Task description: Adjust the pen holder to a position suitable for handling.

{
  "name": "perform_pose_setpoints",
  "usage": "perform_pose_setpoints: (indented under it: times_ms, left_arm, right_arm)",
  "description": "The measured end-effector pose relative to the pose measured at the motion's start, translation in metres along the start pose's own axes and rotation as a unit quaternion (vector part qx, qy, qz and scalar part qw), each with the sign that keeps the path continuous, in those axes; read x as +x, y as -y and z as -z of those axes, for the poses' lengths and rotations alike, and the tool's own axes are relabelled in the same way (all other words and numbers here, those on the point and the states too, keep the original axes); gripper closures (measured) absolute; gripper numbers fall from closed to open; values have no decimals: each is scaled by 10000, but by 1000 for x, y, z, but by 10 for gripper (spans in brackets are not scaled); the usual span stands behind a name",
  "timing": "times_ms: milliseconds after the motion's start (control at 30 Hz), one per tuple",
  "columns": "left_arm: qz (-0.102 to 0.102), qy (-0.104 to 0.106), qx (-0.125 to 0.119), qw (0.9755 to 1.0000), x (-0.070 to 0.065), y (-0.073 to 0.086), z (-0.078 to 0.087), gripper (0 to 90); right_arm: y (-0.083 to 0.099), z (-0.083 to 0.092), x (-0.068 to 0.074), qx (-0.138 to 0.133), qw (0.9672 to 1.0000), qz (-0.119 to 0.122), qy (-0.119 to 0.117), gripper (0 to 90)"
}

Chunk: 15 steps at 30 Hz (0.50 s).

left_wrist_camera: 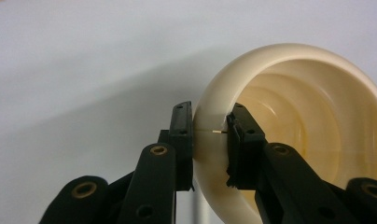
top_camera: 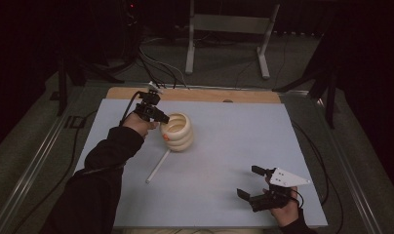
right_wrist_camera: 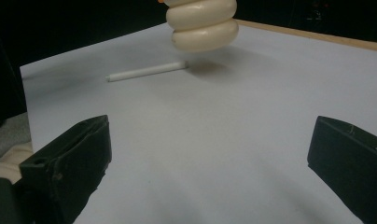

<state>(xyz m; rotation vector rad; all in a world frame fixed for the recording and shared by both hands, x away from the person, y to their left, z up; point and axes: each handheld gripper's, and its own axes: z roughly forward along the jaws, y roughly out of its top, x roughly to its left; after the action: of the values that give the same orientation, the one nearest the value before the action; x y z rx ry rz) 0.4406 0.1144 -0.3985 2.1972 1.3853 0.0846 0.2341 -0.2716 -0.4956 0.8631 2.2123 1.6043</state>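
Observation:
A cream ribbed cup (top_camera: 178, 131) made of stacked rings is held by its rim in my left gripper (top_camera: 162, 122). In the left gripper view the gripper (left_wrist_camera: 210, 133) has one jaw outside the cup wall (left_wrist_camera: 294, 116) and one inside, both pads pressing on it. In the right gripper view the cup (right_wrist_camera: 203, 23) hangs a little above the sheet, with its shadow beneath. A small orange piece (top_camera: 165, 137) shows at the cup's left side. A thin white stick (top_camera: 158, 165) (right_wrist_camera: 147, 71) lies flat just in front of the cup. My right gripper (top_camera: 247, 181) (right_wrist_camera: 207, 154) rests open near the front right, with nothing between its jaws.
A pale blue sheet (top_camera: 234, 136) covers the table, with a wooden strip (top_camera: 200, 95) along its far edge. Cables run across the floor behind and beside the table. A metal stand (top_camera: 229, 29) is farther back.

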Motion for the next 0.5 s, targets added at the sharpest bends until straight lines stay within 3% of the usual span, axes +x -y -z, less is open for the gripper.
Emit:
perform_pose_setpoints:
  times_ms: [233, 500]
  left_arm:
    - [-286, 121, 108, 9995, -25, -5, -9, 757]
    - [-724, 195, 317, 9967, -60, -9, -24, 758]
  right_arm:
    - [0, 1, -1, -51, 10000, 2, 38, 0]
    - [-1, 4, -1, -149, 9999, 4, 69, 0]
